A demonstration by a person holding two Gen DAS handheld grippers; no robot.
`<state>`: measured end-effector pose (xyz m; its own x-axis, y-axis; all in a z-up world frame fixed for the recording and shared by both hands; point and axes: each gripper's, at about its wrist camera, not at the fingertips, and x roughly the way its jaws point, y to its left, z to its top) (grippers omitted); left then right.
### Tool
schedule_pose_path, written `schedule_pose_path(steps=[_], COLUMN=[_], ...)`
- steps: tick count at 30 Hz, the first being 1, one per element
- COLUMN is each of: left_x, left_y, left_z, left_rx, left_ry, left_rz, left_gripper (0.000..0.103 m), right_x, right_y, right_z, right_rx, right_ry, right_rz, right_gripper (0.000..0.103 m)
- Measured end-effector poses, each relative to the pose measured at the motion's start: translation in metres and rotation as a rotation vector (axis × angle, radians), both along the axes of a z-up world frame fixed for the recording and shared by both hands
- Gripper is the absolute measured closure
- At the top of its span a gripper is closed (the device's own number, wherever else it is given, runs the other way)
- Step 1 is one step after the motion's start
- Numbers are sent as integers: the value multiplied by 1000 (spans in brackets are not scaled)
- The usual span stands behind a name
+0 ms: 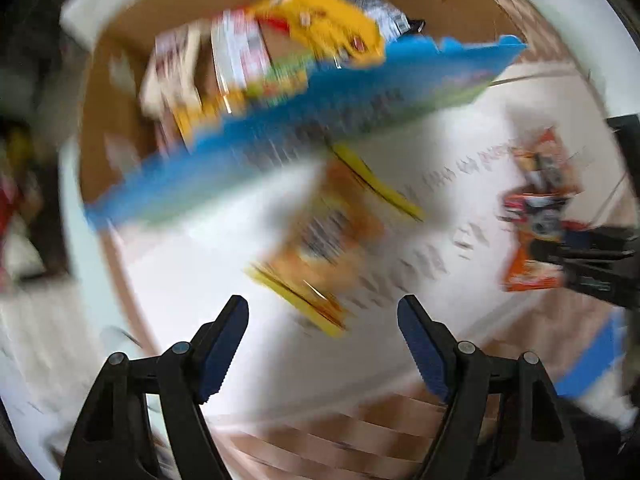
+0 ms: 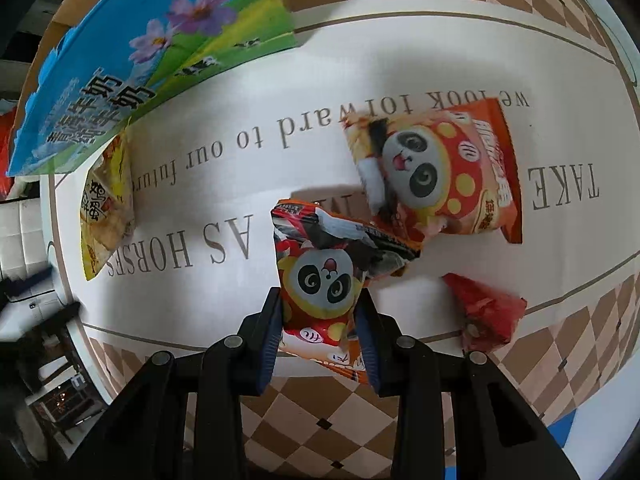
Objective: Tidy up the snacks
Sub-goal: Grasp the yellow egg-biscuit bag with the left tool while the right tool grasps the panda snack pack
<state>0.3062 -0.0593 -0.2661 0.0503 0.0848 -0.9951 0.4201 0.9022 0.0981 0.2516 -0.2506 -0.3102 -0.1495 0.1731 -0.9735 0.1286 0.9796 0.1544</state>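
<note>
My left gripper (image 1: 322, 312) is open and empty above the white mat, just short of a yellow-orange snack bag (image 1: 320, 240); this view is motion-blurred. Beyond it stands a cardboard box with a blue printed flap (image 1: 304, 120), holding several snack packs (image 1: 312, 28). My right gripper (image 2: 320, 304) is shut on a red panda snack bag (image 2: 320, 276), lifted off the mat. A second panda bag (image 2: 436, 172) lies behind it, and a small red packet (image 2: 484, 312) lies to its right. The yellow bag (image 2: 106, 208) lies at the left by the box flap (image 2: 132, 64).
The white mat with printed lettering (image 2: 280, 184) lies on a checkered brown floor (image 2: 320, 412). The right gripper with the panda bags shows at the right of the left wrist view (image 1: 536, 216). Dark furniture (image 2: 44, 344) stands at the left edge.
</note>
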Motion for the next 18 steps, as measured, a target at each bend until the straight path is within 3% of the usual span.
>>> schedule_pose_path(steps=[2, 6, 10, 14, 18], left_x=[11, 31, 35, 36, 29], left_y=[-6, -23, -40, -49, -48], left_z=[-7, -43, -77, -90, -89], left_rx=[41, 103, 124, 55, -79], left_ry=[-10, 95, 203, 245, 292], left_rz=[-89, -238, -310, -265, -40], left_gripper=[27, 27, 27, 27, 27], right_x=[4, 8, 11, 7, 0], right_y=[1, 1, 12, 28, 35], right_z=[1, 5, 8, 13, 7], right_rx=[-2, -23, -43, -63, -34], right_ry=[-9, -24, -38, -51, -25], right_rz=[3, 11, 33, 49, 47], right_gripper=[65, 65, 65, 65, 65])
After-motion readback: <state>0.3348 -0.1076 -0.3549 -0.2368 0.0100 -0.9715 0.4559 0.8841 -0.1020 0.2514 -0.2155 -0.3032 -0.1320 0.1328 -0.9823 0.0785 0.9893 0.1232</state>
